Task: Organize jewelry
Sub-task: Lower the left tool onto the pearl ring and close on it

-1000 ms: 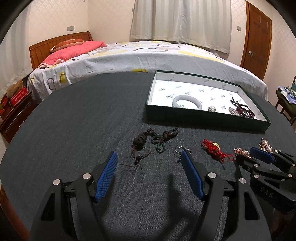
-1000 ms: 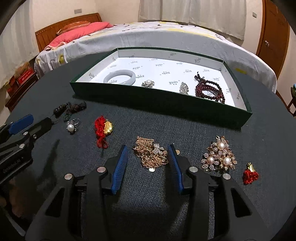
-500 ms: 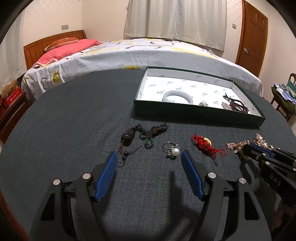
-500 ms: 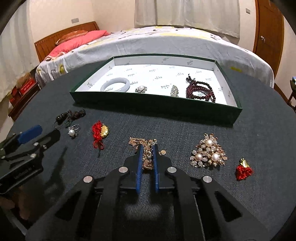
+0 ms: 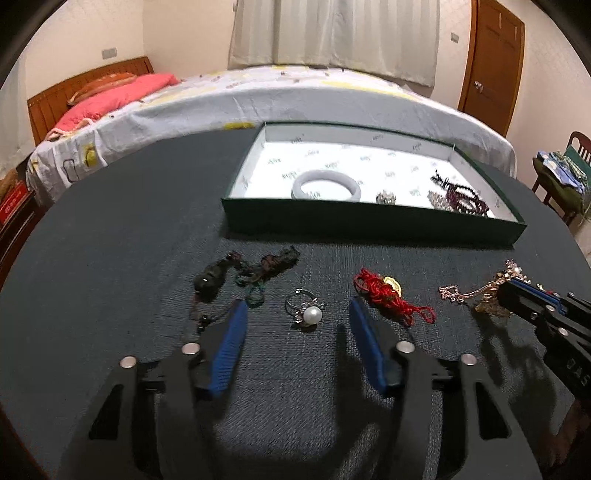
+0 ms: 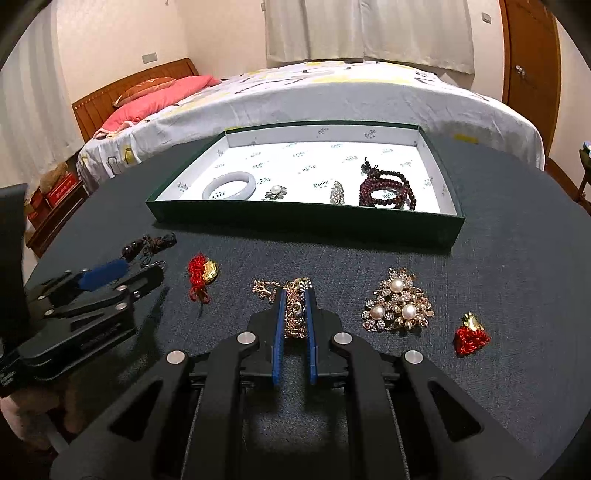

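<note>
I'm working in a home bedroom: a made bed (image 6: pixel 332 92) with a pink pillow (image 6: pixel 162 96) and wooden headboard (image 6: pixel 133 88) stands behind the dark table (image 6: pixel 517 240), with curtains (image 6: pixel 369 33) and a wooden door (image 5: pixel 491 62) beyond.

A matt woven cloth is seen over the table (image 6: pixel 498 236); beside its green box (image 6: pixel 306 221), glossy metal chain (image 6: pixel 295 314) is pinched by matt black plastic fingers (image 6: pixel 312 321).

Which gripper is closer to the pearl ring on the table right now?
Left. The left gripper is open with the pearl ring lying between its fingertips. The right gripper is off to the ring's right, past the red knotted charm, shut on the gold chain.
</note>
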Motion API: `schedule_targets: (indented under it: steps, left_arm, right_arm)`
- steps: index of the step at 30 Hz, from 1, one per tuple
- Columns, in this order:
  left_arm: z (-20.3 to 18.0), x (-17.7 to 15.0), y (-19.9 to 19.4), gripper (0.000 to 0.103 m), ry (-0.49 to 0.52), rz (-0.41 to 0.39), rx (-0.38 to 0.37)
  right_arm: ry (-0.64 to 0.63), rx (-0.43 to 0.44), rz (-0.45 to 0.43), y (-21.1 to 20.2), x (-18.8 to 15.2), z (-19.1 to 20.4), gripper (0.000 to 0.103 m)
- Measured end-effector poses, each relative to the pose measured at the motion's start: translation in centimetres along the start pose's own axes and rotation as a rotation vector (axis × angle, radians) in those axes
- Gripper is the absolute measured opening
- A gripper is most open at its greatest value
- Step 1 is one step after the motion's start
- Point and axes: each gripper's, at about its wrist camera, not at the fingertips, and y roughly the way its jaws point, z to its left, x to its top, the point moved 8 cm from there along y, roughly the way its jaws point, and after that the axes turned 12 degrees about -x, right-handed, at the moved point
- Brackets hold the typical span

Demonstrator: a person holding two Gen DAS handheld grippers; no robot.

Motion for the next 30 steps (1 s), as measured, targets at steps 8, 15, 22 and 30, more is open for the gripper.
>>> schedule_targets:
  steps: [8, 15, 22, 30]
  left_arm:
    - [0.0, 0.0, 0.9, 0.031, -0.011, 0.032, -0.020]
    - [-0.1, -0.1, 0.8, 0.025, -0.004, 0.032, -0.044]
    - [-0.1, 0.0, 0.5, 0.024, -0.007, 0.020, -0.053]
    - [0.2, 0.0, -0.2, 0.024, -0.008, -0.004, -0.046]
  right_arm:
    - [0.020, 0.025, 0.014, 0.4, -0.5, -0.4, 0.010]
    - [0.024, 0.030, 0.015, 0.5, -0.6, -0.4, 0.010]
    - [0.024, 0.029, 0.002, 0.4, -0.5, -0.4, 0.010]
    - [0.021, 0.029, -0.027, -0.5, 0.0, 0.0, 0.010]
